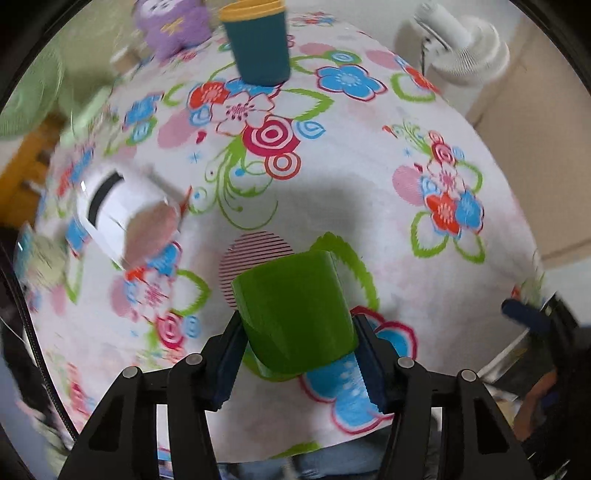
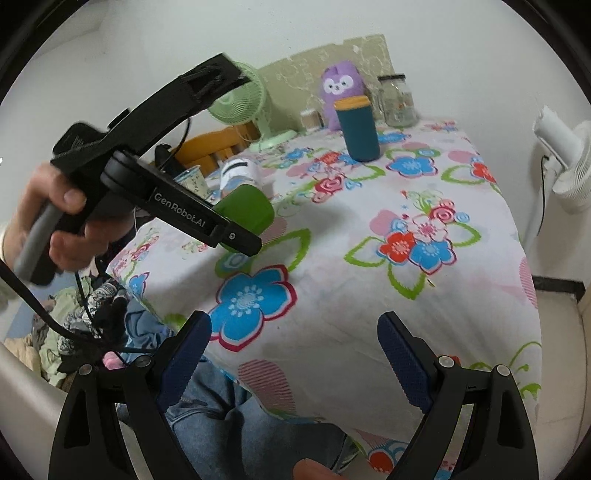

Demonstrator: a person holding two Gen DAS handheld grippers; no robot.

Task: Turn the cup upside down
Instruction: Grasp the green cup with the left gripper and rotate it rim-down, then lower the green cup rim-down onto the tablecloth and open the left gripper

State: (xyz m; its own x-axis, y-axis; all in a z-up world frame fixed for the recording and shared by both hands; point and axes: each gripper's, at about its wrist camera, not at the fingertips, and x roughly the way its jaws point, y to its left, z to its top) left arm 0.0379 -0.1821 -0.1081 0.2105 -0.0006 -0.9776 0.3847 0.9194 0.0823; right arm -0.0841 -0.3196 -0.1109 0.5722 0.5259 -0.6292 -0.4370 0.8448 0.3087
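Purple plush toy blurred, cut off by top edge — white cup smeared.

Left gripper: black frame, white "GenRobot.AI" lettering, grey handle; navy ribbed pads, silver screws, bare-skinned hand.

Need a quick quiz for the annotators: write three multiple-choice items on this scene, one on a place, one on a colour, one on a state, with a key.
1. Where does the teal tumbler stand?
A. In front of the purple plush toy
B. On the wooden chair
C. On the floor

2. What colour is the cup that the left gripper holds?
A. White
B. Green
C. Orange

3. How is the right gripper?
A. Shut on the tumbler
B. Shut on a jar
C. Open and empty

Key: 1 A, the tumbler is on the floral tablecloth just ahead of the toy; 2 B, green sides show between the pads; 3 C, its fingers stand wide apart with only cloth between them.
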